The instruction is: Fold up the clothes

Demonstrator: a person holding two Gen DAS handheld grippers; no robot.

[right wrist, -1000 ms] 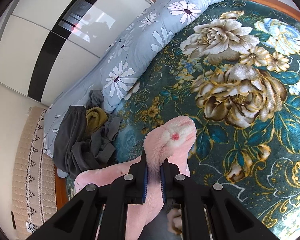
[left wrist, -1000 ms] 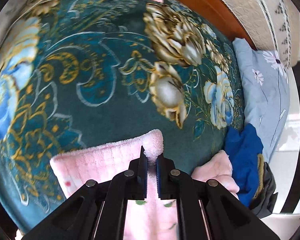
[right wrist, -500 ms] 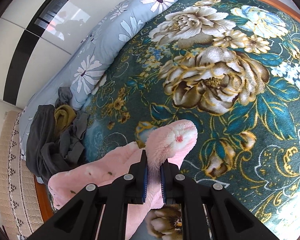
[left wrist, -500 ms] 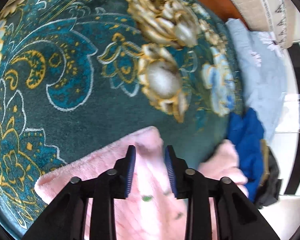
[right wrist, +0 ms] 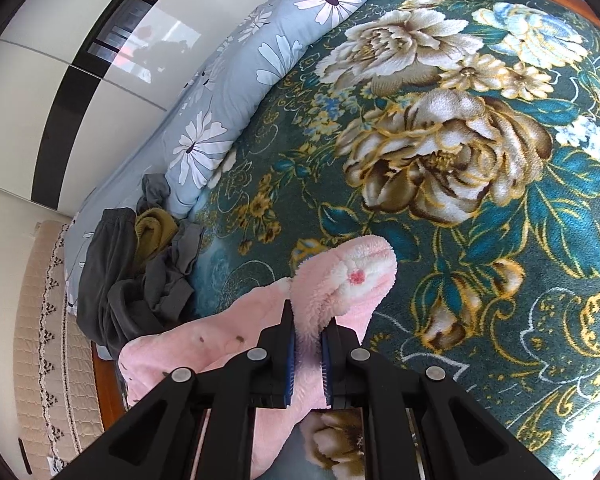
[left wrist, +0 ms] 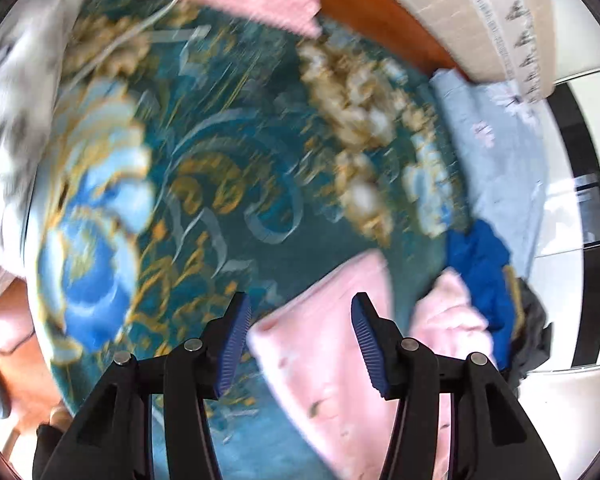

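Note:
A fluffy pink garment [left wrist: 332,344] lies on the teal floral blanket [left wrist: 228,184]. The left wrist view is motion-blurred. My left gripper [left wrist: 298,316] is open, its blue-padded fingers [left wrist: 236,324] spread wide above the garment's edge with nothing between them. In the right wrist view my right gripper [right wrist: 307,344] is shut on a fold of the pink garment [right wrist: 340,280], whose end with a small red dot sticks up past the fingertips, lifted off the blanket [right wrist: 500,216].
A pile of dark grey and olive clothes [right wrist: 140,256] lies by a light blue daisy-print duvet [right wrist: 260,68]. A blue garment [left wrist: 480,268] sits beside the pink one. Another pink knit piece [left wrist: 252,0] lies at the blanket's far edge. White wardrobe doors stand beyond.
My left gripper has let go of the pink garment, opened wide and pulled back. My right gripper stays shut on the garment and has shifted only slightly.

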